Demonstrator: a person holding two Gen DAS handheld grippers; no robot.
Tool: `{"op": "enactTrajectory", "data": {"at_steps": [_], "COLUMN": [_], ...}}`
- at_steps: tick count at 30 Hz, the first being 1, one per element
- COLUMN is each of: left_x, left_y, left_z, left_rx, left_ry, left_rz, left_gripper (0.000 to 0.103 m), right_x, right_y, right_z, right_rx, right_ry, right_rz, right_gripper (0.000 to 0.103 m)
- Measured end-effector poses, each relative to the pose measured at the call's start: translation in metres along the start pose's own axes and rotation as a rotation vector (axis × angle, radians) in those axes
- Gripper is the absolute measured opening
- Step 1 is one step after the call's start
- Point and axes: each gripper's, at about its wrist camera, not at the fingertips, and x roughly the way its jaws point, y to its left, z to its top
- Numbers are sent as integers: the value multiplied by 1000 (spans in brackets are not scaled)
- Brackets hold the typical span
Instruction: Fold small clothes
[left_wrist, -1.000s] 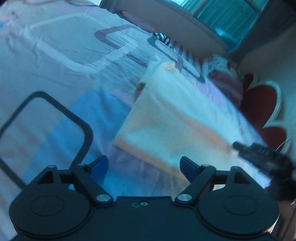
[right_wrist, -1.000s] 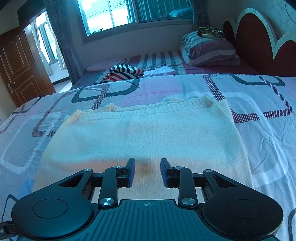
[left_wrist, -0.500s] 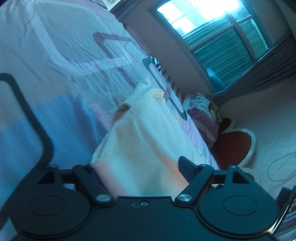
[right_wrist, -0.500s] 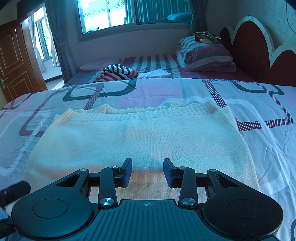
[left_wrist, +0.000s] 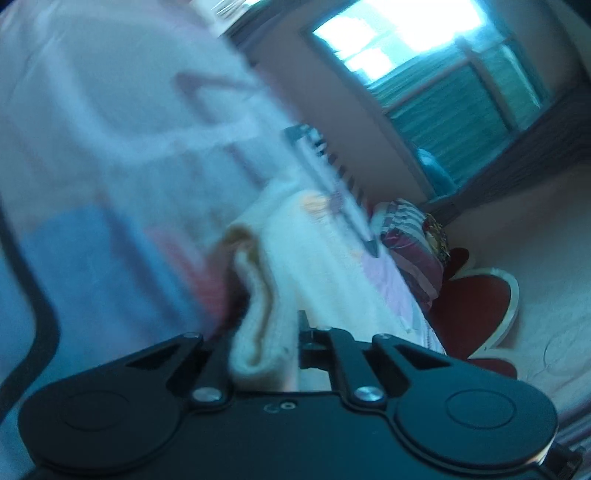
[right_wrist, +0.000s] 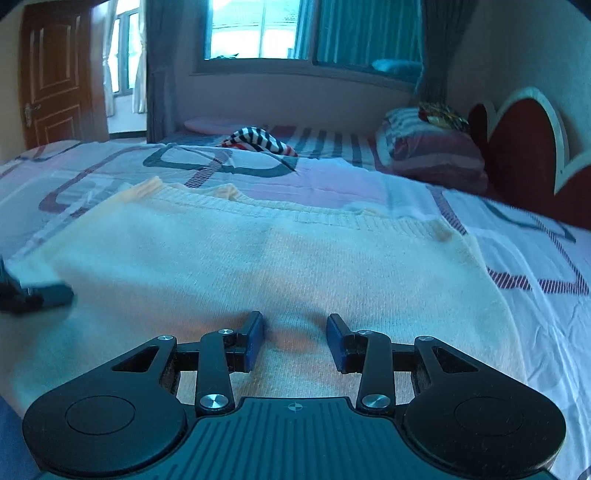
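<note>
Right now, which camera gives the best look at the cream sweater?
The right wrist view: the sweater lies spread flat on the bed, sharp, nearly all in frame, with the open right hand-held gripper over its near edge. The left wrist view is blurred and shows only a bunched edge pinched in the left hand-held gripper.

Left jaws close on the sweater edge

The left gripper (left_wrist: 264, 332), wide open a second ago, now pinches the bunched edge of the cream sweater (left_wrist: 258, 317); the right gripper (right_wrist: 295, 341) is lower, its tips now at the knit.
</note>
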Motion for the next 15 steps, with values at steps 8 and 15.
{"op": "enactTrajectory", "data": {"at_steps": [8,15], "left_x": [-1,22], "left_y": [-96,-178], "left_z": [-7,-72], "left_rx": [335,592], "left_ry": [-38,77], "left_rz": [-50,-146], "left_gripper": [5,5], "right_x": [-4,-40], "right_y": [-17,-109], "right_z": [9,-1], "right_rx": [-48,223], "right_ry": [31,7], "right_rz": [97,115], "right_gripper": [40,40]}}
